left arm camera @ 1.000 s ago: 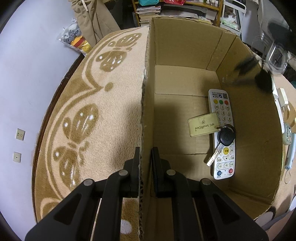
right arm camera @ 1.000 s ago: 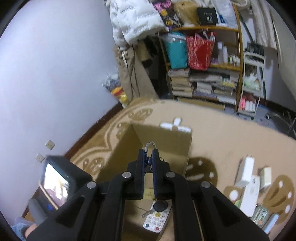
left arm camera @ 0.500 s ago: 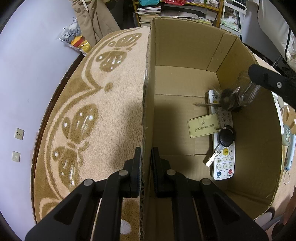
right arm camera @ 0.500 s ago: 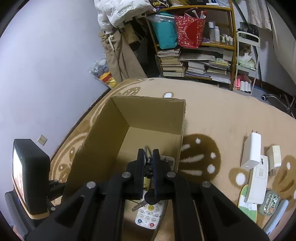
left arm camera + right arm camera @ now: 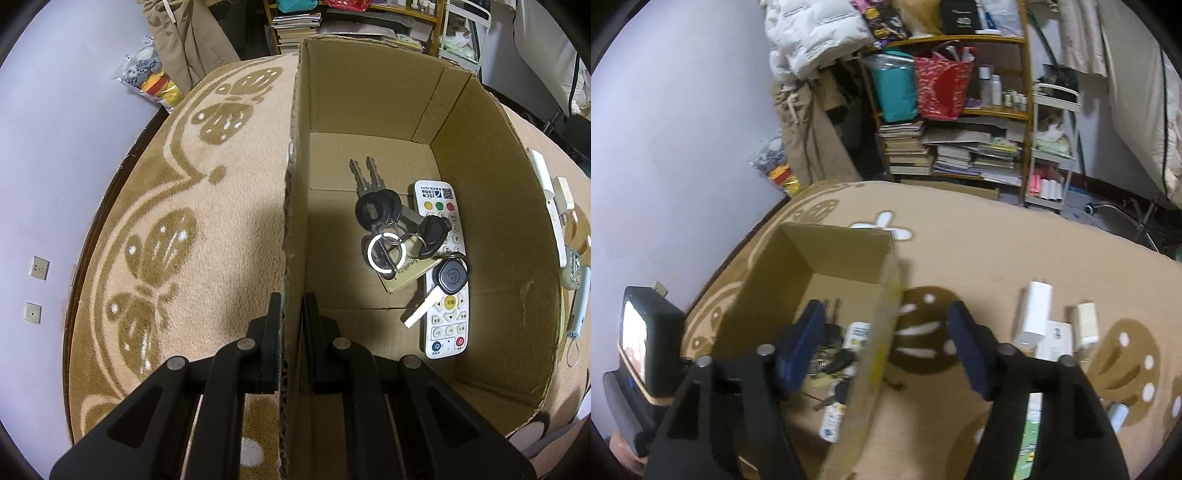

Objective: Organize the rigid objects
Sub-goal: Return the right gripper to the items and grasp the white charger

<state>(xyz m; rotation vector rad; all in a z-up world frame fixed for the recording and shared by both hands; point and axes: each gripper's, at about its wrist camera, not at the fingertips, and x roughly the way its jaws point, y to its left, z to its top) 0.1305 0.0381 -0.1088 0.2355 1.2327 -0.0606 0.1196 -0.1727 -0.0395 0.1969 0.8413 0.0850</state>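
Observation:
An open cardboard box [image 5: 491, 206] stands on the rug. My left gripper [image 5: 292, 306] is shut on the box's left wall. Inside lie a white remote [image 5: 445, 291], a bunch of black-headed keys on rings [image 5: 384, 225], a single black key [image 5: 448, 280] and a tan card [image 5: 402, 275]. In the right wrist view my right gripper [image 5: 886, 343] is open and empty, held above the box's right wall [image 5: 875, 350]. The keys and remote [image 5: 846, 350] show between its fingers.
On the rug right of the box lie white chargers and adapters [image 5: 1036, 314], a small cream block [image 5: 1086, 323] and other small items. A bookshelf [image 5: 960, 140] and a white cart [image 5: 1052, 147] stand at the back. A wall runs along the left.
My right gripper carried the key bunch over the box, opened and let it go. The keys now lie in the box across the remote and card. The right gripper has risen and shifted right.

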